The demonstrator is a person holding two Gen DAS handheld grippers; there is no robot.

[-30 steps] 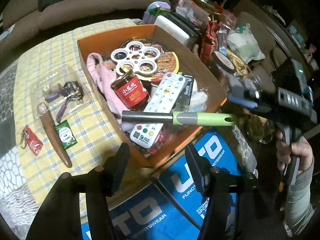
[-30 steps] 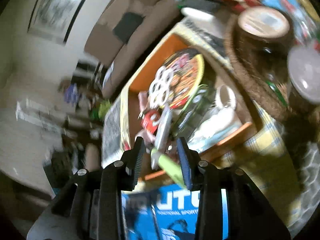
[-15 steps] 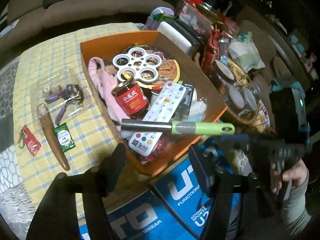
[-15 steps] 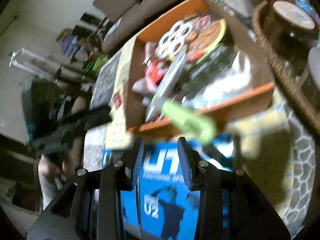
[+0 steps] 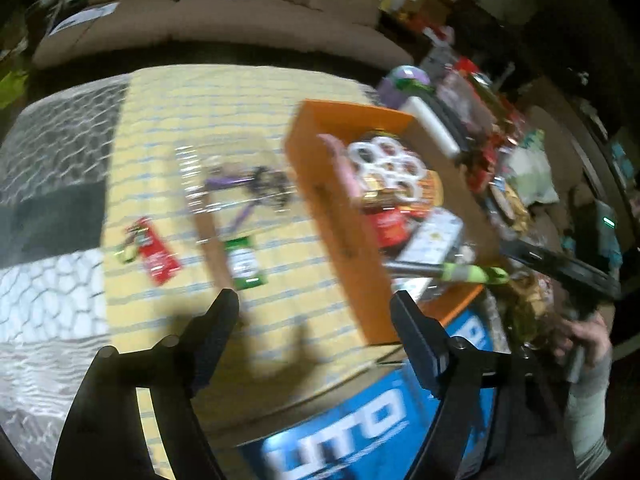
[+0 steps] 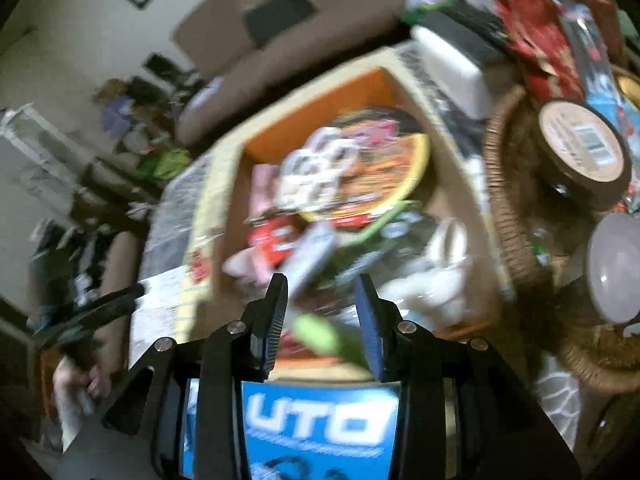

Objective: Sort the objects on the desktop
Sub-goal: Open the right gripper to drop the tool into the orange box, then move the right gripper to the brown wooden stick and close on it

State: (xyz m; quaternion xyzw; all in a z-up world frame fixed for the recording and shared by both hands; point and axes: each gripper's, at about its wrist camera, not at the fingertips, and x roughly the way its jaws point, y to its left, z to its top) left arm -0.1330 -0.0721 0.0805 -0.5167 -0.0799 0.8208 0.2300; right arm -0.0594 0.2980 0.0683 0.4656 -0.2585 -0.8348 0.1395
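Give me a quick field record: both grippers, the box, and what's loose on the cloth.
left gripper: open, jaws just opening wider, nothing between them, over the yellow checked cloth
right gripper: open, empty, pointed at the green-handled tool
orange box: full; red-labelled jar, remote, white ring holder inside
tool position: lying across the box's near corner
loose on cloth: red tag, green packet, wooden stick, purple items, blurred

The worktop [image 5: 280,92] wears a yellow checked cloth [image 5: 192,120] — orange box [image 5: 332,208] at three o'clock, red tag [image 5: 154,254], green sachet [image 5: 244,262] and wooden stick [image 5: 212,240] centre-left.
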